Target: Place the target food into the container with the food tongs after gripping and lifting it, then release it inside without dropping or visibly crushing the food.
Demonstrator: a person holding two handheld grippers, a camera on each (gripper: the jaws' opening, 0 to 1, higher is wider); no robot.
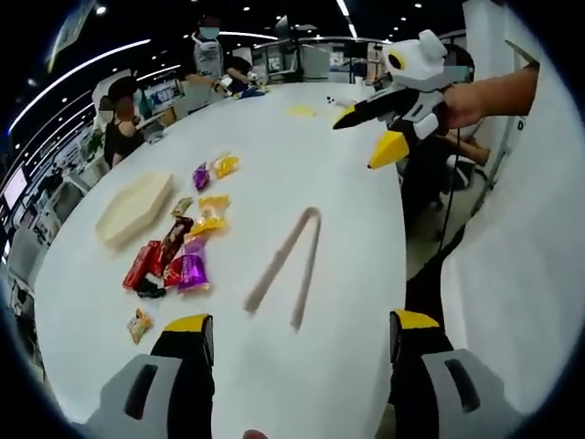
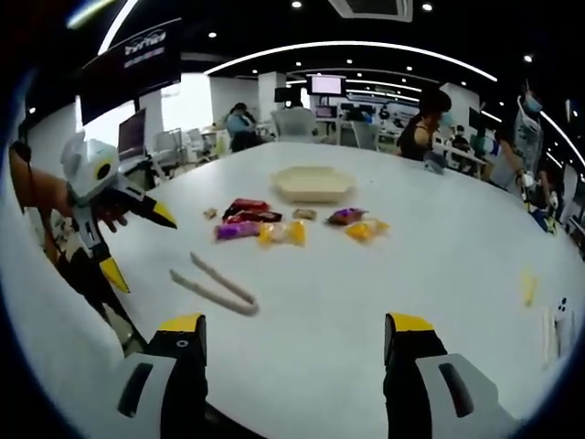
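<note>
Both tools wide open, left tool (image 1: 302,334) and right tool (image 2: 294,338), gripping nothing. Tongs (image 1: 288,265) flat on the white surface (image 1: 347,201), just ahead of the left tool. Snacks (image 1: 183,247) beside the tongs, next to the container (image 1: 134,208).

White table (image 1: 302,384) with beige tongs (image 1: 287,265), a cream container (image 1: 134,208), and scattered wrapped snacks (image 1: 178,254).

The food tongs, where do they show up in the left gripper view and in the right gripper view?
Left gripper view: the food tongs lie on the white table just below centre, right of the snack packets.
Right gripper view: the food tongs lie left of centre, nearer than the packets.
Shared landmark: the beige container beyond the packets.
</note>
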